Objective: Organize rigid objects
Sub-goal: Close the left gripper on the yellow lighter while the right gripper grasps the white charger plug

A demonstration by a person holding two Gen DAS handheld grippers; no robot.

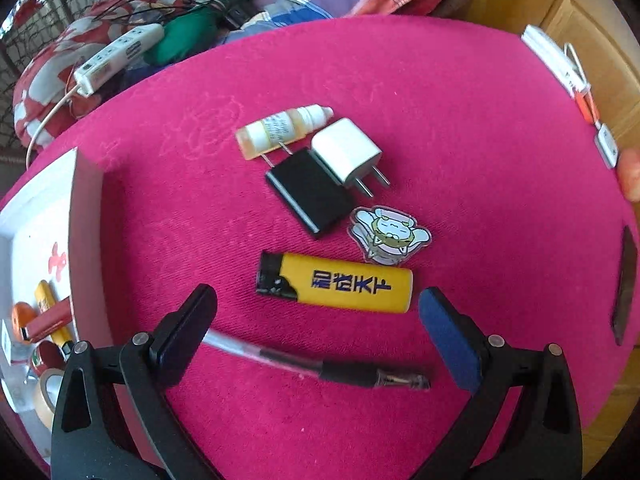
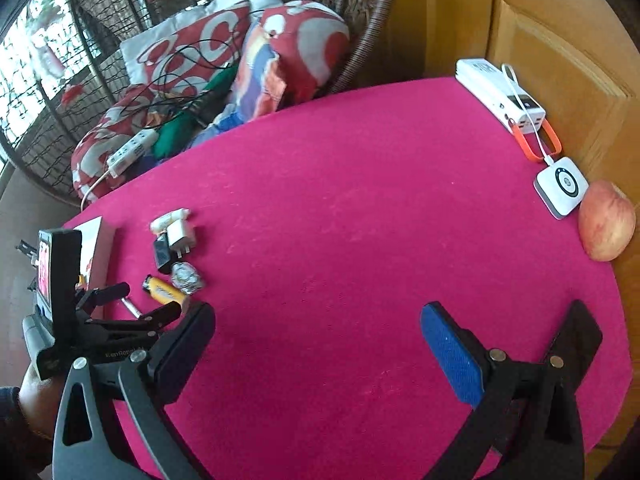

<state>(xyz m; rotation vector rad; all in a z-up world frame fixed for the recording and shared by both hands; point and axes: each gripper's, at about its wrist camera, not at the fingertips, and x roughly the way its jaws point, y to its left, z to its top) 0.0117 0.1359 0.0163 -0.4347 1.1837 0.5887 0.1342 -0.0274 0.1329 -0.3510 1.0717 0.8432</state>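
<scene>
Magenta cloth covers the table (image 1: 480, 120), where loose rigid items lie clustered near its left side: a dropper bottle (image 1: 280, 130), a black charger (image 1: 310, 194) touching a white charger (image 1: 348, 156), a cartoon charm (image 1: 390, 236), a yellow lighter (image 1: 336, 283) and a pen (image 1: 320, 366). A white tray (image 1: 86, 240) at the left edge already holds several sorted items, so it is likely the destination. The left gripper (image 1: 320, 332) hangs wide open and empty, straddling the pen, probably to grasp it next. The right gripper (image 2: 320, 344) waits over bare cloth, open and empty.
</scene>
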